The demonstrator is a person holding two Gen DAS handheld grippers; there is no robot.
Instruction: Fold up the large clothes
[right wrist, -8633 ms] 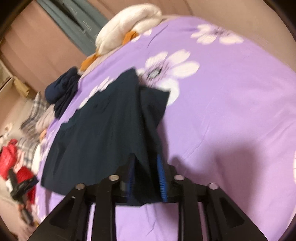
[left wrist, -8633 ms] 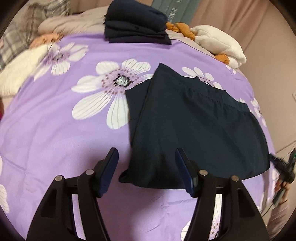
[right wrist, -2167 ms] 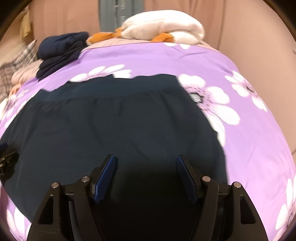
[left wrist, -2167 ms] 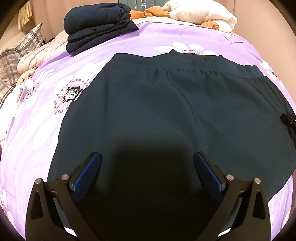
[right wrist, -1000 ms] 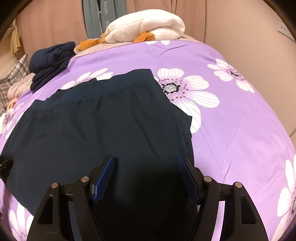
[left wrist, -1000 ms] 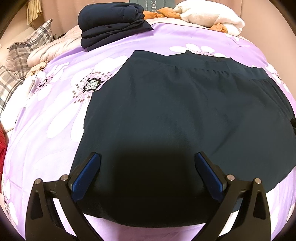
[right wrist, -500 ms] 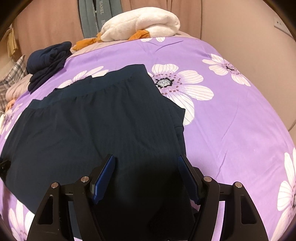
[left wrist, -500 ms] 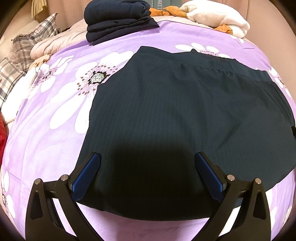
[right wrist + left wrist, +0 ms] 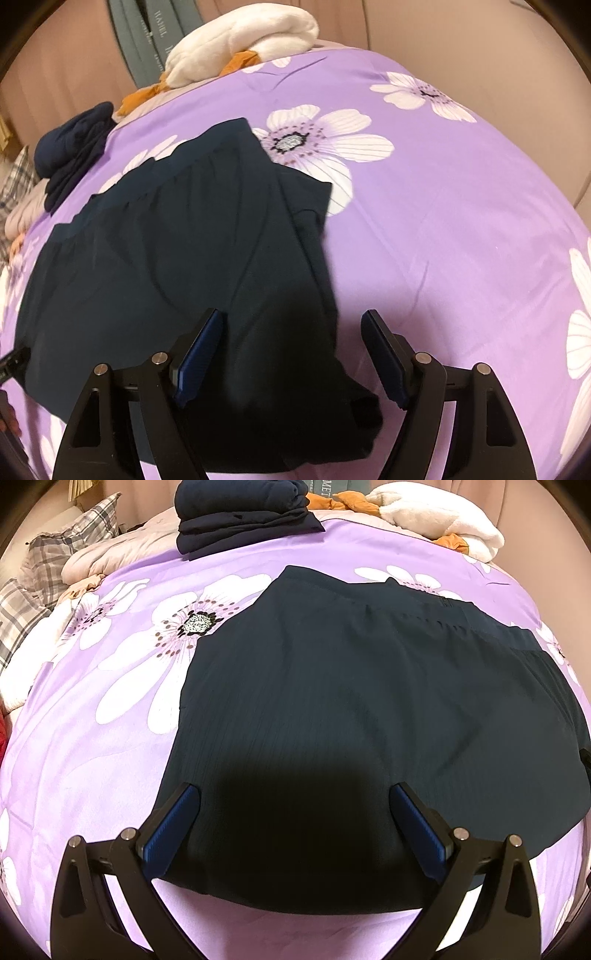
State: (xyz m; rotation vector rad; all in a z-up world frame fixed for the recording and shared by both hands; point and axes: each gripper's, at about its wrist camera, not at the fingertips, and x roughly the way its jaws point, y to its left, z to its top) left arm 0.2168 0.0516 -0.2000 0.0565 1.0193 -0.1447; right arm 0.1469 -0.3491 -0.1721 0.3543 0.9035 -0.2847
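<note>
A large dark navy garment (image 9: 351, 701) lies spread flat on the purple flowered bedspread (image 9: 92, 738), waistband at the far side. It also shows in the right wrist view (image 9: 184, 251), with a folded layer sticking out along its right edge. My left gripper (image 9: 295, 819) is open and empty, above the garment's near left hem. My right gripper (image 9: 291, 350) is open and empty, above the garment's near right corner.
A stack of folded navy clothes (image 9: 243, 513) sits at the far side of the bed. A white and orange plush toy (image 9: 243, 40) lies at the far edge. Plaid pillows (image 9: 44, 572) and a pink quilt (image 9: 122, 554) are at the far left.
Both grippers have pulled back toward me and apart, the left shifting left and the right shifting right. The garment lies still. Both stay open.
</note>
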